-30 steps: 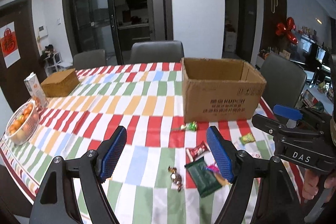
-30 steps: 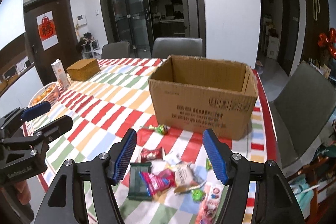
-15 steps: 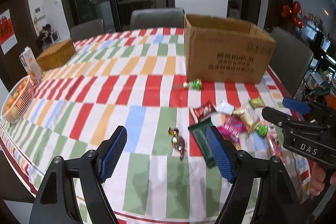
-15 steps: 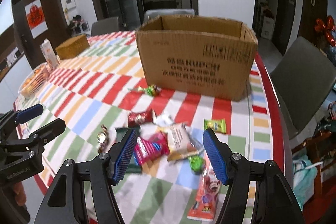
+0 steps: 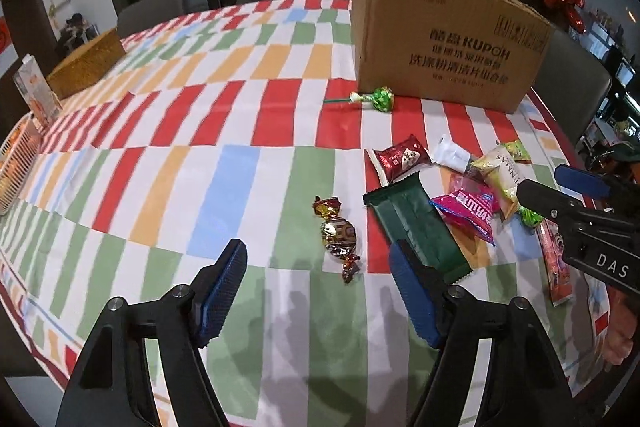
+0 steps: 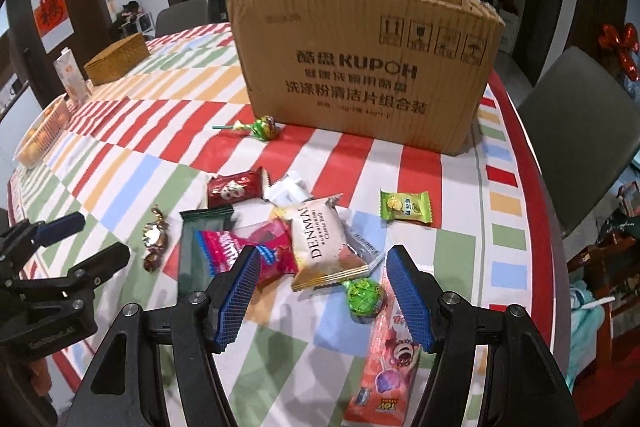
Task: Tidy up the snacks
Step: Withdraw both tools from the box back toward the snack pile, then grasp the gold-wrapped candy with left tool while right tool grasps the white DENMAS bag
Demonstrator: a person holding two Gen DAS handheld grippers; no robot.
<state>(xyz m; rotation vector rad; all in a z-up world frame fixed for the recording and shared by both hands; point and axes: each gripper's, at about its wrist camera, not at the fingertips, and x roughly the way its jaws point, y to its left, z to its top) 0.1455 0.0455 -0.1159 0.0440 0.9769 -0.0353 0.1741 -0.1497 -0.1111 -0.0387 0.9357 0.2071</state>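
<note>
Hovering low in the frame, the left tongs (image 5: 316,291) are closing with nothing between the pads, a gold-wrapped candy (image 5: 338,235) just above them. The right tongs (image 6: 324,291) stand moderately wide and empty over the heap of snacks (image 6: 320,247) at centre. The cardboard box (image 6: 368,67) sits upper centre on the striped bench (image 6: 132,163).

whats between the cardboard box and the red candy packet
A green lollipop lies right by the cardboard box; otherwise bare tablecloth before the red packet, in the right wrist view.
</note>
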